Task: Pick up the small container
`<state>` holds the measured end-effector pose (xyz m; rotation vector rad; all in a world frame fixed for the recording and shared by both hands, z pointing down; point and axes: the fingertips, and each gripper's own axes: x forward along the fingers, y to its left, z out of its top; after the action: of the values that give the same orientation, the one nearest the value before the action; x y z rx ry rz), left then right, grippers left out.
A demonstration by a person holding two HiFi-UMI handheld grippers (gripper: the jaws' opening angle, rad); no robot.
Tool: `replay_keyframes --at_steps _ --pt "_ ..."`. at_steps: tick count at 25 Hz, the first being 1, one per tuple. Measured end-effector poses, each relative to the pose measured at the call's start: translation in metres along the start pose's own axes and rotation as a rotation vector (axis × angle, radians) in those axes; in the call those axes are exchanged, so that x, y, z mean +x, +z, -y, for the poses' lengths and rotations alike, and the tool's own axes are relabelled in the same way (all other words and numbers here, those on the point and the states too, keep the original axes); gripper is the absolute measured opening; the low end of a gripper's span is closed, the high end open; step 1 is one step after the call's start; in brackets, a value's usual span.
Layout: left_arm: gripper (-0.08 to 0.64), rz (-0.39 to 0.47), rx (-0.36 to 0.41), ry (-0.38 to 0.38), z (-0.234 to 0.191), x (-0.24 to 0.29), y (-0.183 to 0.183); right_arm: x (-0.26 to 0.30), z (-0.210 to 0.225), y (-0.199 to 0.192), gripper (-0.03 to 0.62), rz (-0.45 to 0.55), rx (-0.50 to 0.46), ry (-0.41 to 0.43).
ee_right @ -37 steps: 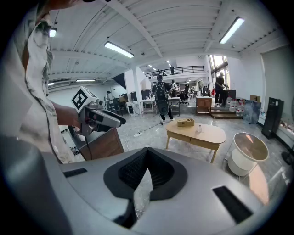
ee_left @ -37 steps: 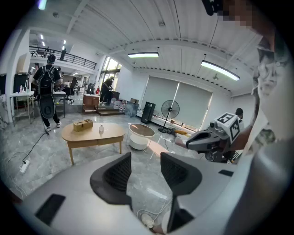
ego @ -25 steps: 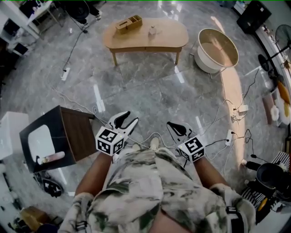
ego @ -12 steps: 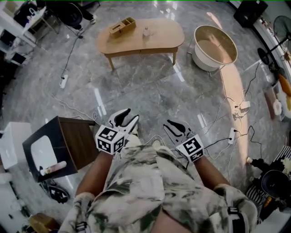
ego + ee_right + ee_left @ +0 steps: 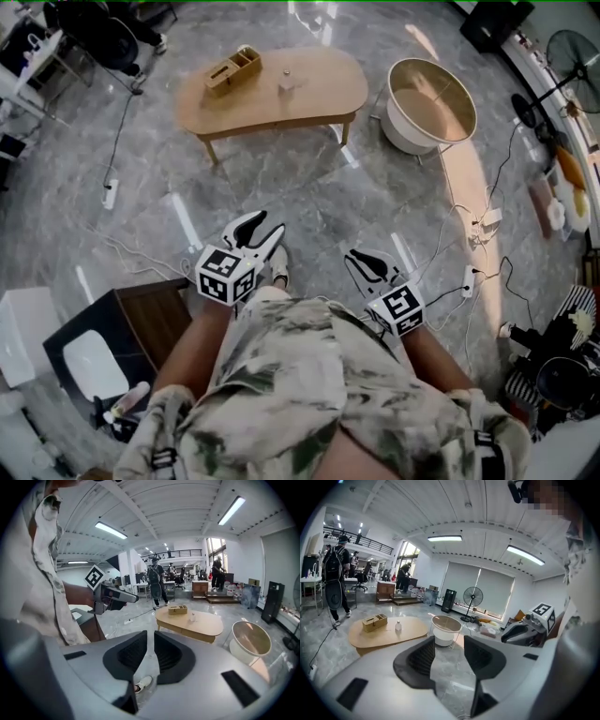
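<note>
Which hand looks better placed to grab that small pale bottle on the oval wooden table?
Left, probably. Both are far off, but the left gripper sits more in line with the small pale bottle on the oval wooden table, and its jaws stand wider apart than those of the right gripper.

- The head view looks steeply down from above the person's torso. The left gripper (image 5: 262, 228) and right gripper (image 5: 364, 258) sit close below it, and the wooden table (image 5: 319, 89) and round tub (image 5: 405, 141) lie farther out.
- The left gripper view rides low behind its own jaws and faces roughly level toward the table (image 5: 412, 629) and tub (image 5: 445, 634) — the right gripper (image 5: 524, 631) shows at its right.
- The right gripper view faces much the same way — table (image 5: 208, 626) and tub (image 5: 251, 641) ahead, the left gripper (image 5: 115, 597) at its left.
- All three views share the table and tub.
</note>
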<state>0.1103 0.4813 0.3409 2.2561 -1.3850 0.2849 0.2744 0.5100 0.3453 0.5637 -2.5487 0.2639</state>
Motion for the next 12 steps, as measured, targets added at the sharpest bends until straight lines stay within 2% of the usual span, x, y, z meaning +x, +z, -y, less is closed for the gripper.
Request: replay_keyframes --at_steps 6,12 --pt "0.196 -0.008 0.059 -0.05 -0.095 0.02 0.042 0.086 0.015 0.055 0.051 -0.013 0.001 -0.037" --pt "0.195 0.006 0.051 -0.069 -0.178 0.029 0.067 0.156 0.016 0.102 0.041 -0.047 -0.013 -0.039"
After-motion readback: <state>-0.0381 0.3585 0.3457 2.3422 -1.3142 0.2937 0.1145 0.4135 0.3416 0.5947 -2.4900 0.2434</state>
